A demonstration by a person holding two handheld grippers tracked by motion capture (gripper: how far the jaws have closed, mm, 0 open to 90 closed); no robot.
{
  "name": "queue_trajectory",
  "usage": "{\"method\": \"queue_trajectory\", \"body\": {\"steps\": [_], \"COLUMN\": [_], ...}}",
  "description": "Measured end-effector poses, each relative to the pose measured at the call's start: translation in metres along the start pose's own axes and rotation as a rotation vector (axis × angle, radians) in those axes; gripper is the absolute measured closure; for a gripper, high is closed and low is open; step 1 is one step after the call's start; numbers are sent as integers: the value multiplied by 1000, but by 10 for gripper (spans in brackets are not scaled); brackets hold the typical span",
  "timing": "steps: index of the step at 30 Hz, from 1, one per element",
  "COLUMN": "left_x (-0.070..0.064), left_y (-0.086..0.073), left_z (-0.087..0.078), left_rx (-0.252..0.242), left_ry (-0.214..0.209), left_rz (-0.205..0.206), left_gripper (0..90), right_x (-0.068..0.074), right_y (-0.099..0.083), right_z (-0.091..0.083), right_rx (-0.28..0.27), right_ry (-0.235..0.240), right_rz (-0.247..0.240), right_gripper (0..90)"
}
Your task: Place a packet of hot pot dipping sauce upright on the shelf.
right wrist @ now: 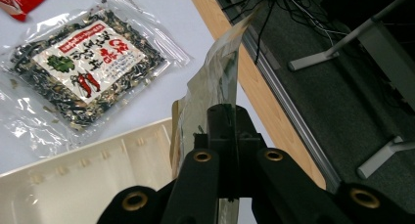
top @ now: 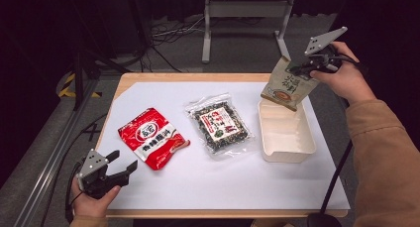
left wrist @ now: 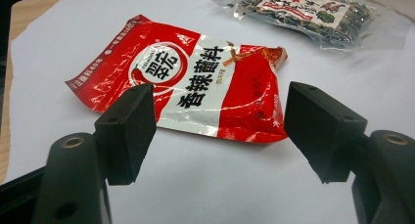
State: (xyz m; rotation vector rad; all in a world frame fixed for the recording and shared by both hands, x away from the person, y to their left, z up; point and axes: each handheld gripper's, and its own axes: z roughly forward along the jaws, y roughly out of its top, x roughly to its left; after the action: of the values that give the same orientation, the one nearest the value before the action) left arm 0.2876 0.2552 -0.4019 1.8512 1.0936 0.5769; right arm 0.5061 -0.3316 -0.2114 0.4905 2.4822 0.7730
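A tan printed packet (top: 286, 84) hangs over the far end of the cream tray (top: 289, 148), held up by my right gripper (top: 308, 68), which is shut on its upper edge; up close the packet (right wrist: 215, 82) rises edge-on from the jaws of the right gripper (right wrist: 228, 117). A red seasoning packet (top: 151, 137) lies flat on the white sheet. My left gripper (top: 124, 166) stands open just short of it, near the table's front left; the red packet (left wrist: 191, 77) lies ahead of the left gripper (left wrist: 220, 128), untouched. A clear bag of dark spices (top: 218, 125) lies mid-table.
A white sheet (top: 208, 180) covers the wooden table (top: 148, 77). A black stand (top: 333, 185) rises at the front right corner. Beyond the table's far edge are cables and a grey metal frame (top: 245, 11) on the floor. The tray (right wrist: 88, 175) holds nothing that I can see.
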Motion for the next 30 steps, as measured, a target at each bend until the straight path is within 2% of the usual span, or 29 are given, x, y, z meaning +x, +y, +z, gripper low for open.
{"method": "queue_trajectory", "body": {"steps": [10, 12, 14, 20, 26, 30], "left_x": [1, 1, 0, 0, 0, 0], "left_y": [-1, -1, -1, -1, -1, -1], "left_z": [1, 1, 1, 2, 2, 2], "left_rx": [4, 3, 7, 9, 8, 7], "left_ry": [4, 5, 4, 6, 4, 4], "left_rz": [1, -3, -2, 5, 1, -1], "left_gripper": [285, 285, 285, 285, 285, 285], "right_x": [-4, -2, -1, 1, 3, 4], "right_y": [-1, 0, 1, 4, 5, 4], "right_z": [13, 18, 22, 32, 38, 42], "right_rx": [33, 49, 71, 108, 119, 112], "right_ry": [-43, -55, -59, -61, -67, -45], "right_rz": [-49, -72, -97, -124, -120, -119], "right_gripper": [899, 898, 898, 898, 898, 897]}}
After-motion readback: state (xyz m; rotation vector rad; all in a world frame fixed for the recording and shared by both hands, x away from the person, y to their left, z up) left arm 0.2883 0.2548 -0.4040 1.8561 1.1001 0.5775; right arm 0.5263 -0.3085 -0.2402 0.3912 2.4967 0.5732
